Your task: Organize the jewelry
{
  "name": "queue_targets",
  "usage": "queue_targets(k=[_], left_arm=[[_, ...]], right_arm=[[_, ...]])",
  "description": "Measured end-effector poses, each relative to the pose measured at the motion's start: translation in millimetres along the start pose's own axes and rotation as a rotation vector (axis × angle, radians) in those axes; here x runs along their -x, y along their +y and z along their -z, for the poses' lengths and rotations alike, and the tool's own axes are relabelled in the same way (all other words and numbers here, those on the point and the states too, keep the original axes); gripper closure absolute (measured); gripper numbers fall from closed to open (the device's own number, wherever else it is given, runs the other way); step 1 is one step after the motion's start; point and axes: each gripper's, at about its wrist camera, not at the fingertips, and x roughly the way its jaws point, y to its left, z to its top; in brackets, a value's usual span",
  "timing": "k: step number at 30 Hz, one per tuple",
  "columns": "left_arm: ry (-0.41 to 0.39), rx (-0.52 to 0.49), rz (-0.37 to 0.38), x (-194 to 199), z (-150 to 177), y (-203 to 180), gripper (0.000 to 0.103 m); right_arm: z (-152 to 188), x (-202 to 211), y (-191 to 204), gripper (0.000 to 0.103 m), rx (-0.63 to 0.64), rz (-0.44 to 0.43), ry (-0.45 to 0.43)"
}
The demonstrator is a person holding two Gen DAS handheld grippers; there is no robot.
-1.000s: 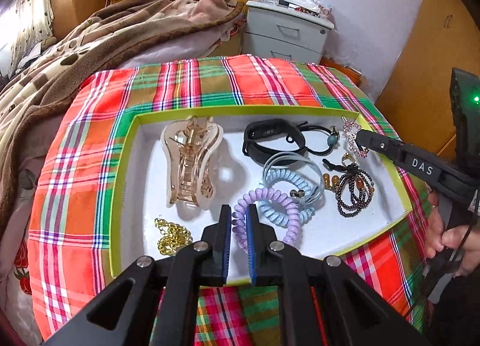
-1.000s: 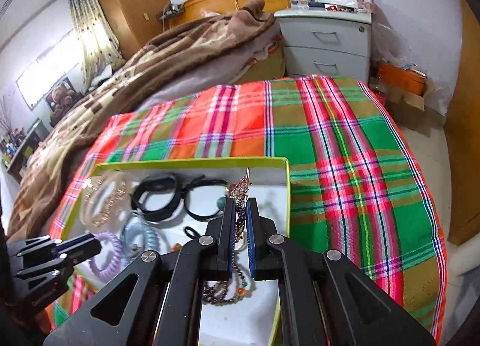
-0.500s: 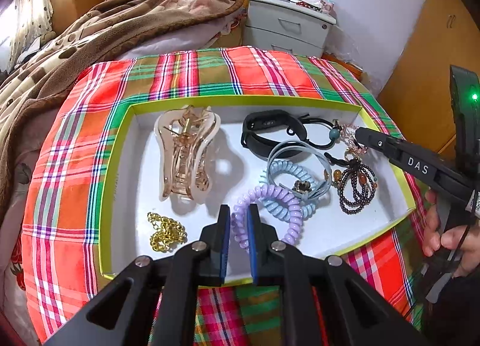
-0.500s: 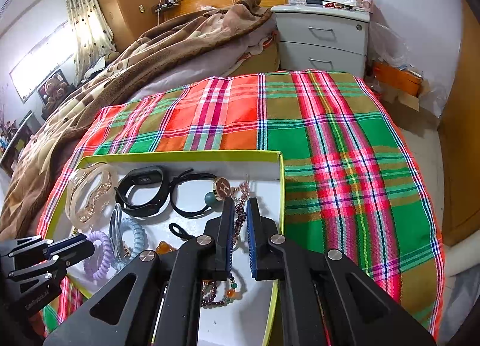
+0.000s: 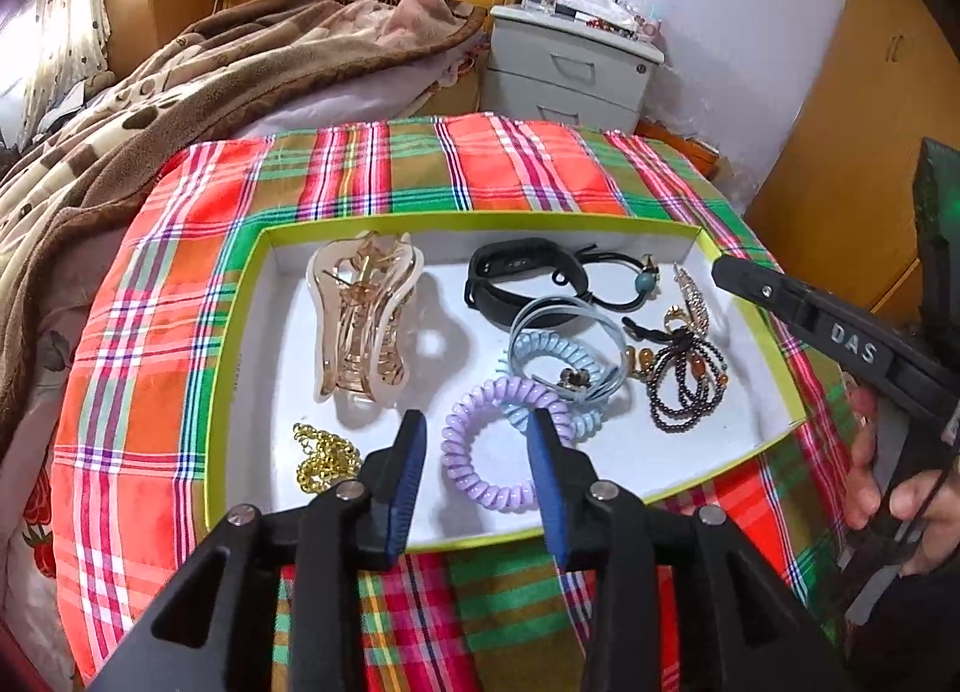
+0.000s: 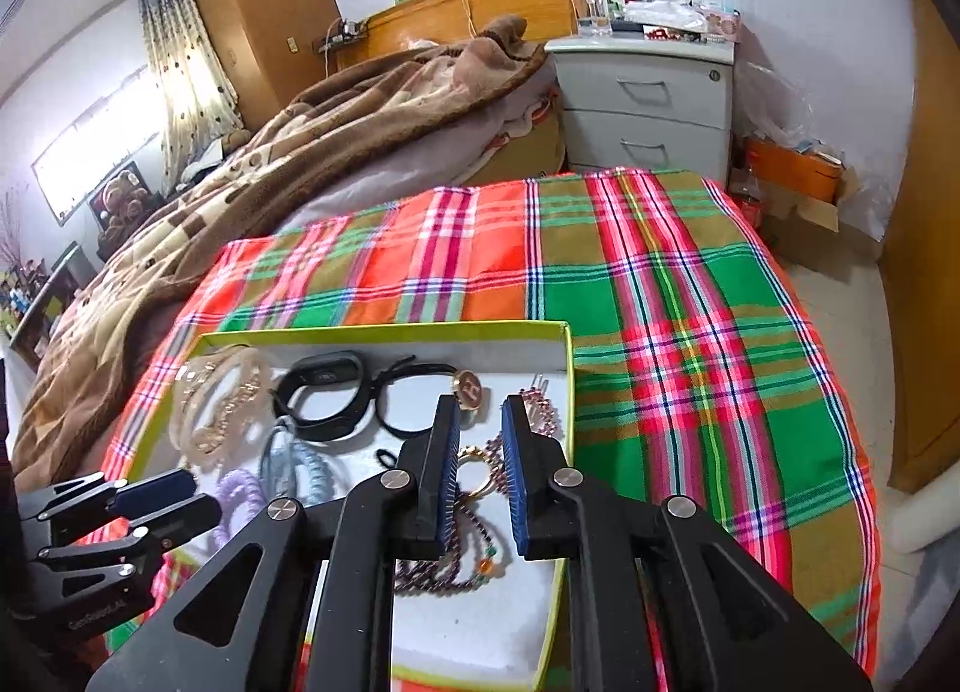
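Looking along the left claw (image 5: 477,452), its blue pads are spreading apart and the purple coil hair tie (image 5: 489,446) lies flat between them on the floor of the green-rimmed tray (image 5: 231,368), no pad pressing on it, so it looks like a let-go after placing. That tray sits on the plaid-covered tabletop (image 5: 150,332). Further in lie a large beige hair claw clip (image 5: 363,320), its long axis running away from the camera, a gold chain (image 5: 324,461) heaped near the front left corner, a black wristband (image 5: 522,281), a blue coil tie (image 5: 555,359) touching the purple one, and a dark beaded bracelet (image 5: 684,377) towards the right wall. The right claw (image 5: 729,271) reaches in over the right rim, held by a hand (image 5: 900,482). From the right wrist view, the right claw (image 6: 480,473) is also parting its pads, though by less; a beaded piece with a gold ring (image 6: 477,467) lies under the gap, seemingly untouched. The left claw (image 6: 150,503) shows at the lower left above the tray's near edge. Both pieces appear delivered; the next move likely calls for lifting each claw straight up, clear of loops, before seeking any item outside the tray.
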Motion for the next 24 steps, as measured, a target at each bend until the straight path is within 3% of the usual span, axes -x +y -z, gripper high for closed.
queue_targets(k=[3, 5, 6, 17, 24], left_arm=[[-0.021, -0.002, -0.019, 8.3, 2.5, -2.9, 0.063], [-0.039, -0.009, -0.050, 14.3, 5.2, -5.8, 0.059], [-0.046, -0.010, -0.054, 16.8, 6.5, -6.2, 0.058], [-0.098, 0.005, -0.168, 42.6, 28.4, -9.0, 0.058], [-0.109, 0.010, -0.181, 50.3, 34.8, -9.2, 0.058]], right_arm=[[4.6, 15.4, 6.6, 0.080, 0.008, -0.003, -0.027], [9.4, 24.6, 11.4, 0.065, 0.020, -0.002, -0.040], [12.6, 29.3, 14.7, 0.064, 0.029, 0.003, -0.045], [48.3, 66.8, 41.4, 0.063, 0.056, 0.069, -0.090], [57.9, 74.8, 51.1, 0.063, 0.073, 0.081, -0.091]])
